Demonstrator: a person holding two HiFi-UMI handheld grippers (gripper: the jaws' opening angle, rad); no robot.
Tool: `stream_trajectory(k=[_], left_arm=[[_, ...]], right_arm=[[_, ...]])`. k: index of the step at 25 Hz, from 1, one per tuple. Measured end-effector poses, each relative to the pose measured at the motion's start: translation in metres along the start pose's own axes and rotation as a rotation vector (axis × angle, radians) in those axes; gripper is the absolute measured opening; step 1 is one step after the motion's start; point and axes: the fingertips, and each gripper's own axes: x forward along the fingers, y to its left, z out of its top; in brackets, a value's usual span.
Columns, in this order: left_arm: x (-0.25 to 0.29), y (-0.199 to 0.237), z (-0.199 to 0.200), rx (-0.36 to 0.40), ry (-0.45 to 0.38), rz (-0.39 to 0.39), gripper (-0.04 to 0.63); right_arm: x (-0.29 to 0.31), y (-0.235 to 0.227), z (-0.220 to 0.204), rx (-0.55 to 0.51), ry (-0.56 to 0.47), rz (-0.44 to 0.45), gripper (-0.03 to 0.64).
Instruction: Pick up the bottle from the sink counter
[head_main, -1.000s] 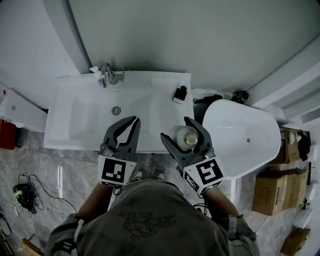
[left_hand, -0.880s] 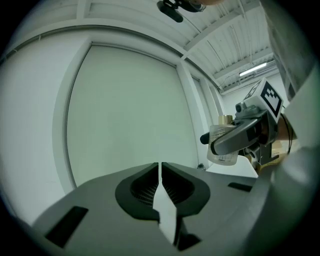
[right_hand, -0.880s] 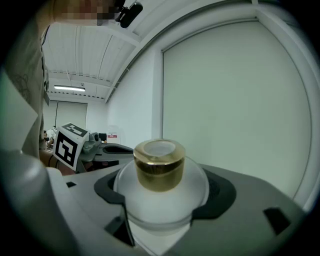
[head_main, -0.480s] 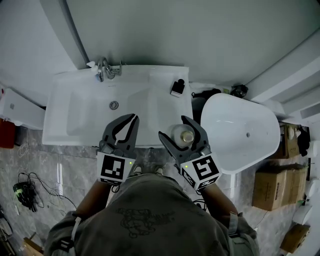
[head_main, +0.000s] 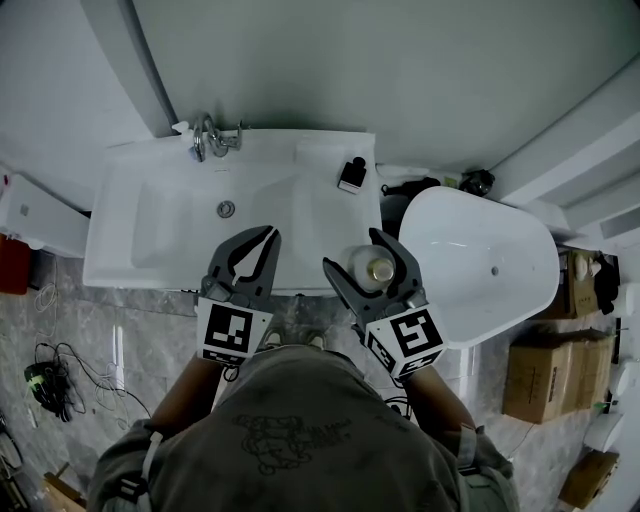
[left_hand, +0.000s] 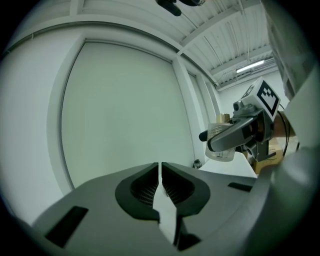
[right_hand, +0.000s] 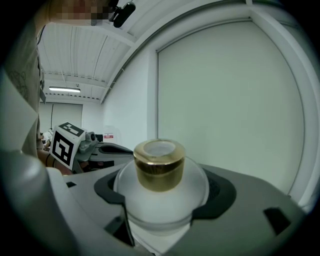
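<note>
the right hand-held gripper clamps the frosted glass bottle by its round body, above the front rim of the sink. the left hand-held gripper is closed and empty. the glass is probably slippery and fragile, so a firm hold on the wide body seems best.

Faucet top-left; white tub, poss. toilet, rt; cardboard boxes beyond.

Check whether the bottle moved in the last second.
Cannot tell: the bottle in the right gripper sits only a touch further right along the sink; the camera shifted too.
</note>
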Motion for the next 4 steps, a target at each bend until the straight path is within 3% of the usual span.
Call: stream_trajectory(k=[4], left_arm=[[-0.0001, -0.0061, -0.0005, 0.0, 0.006, -0.002, 0.032]], right_arm=[[-0.0073, -0.0034, -0.0008, 0.006, -0.004, -0.005, 0.351]])
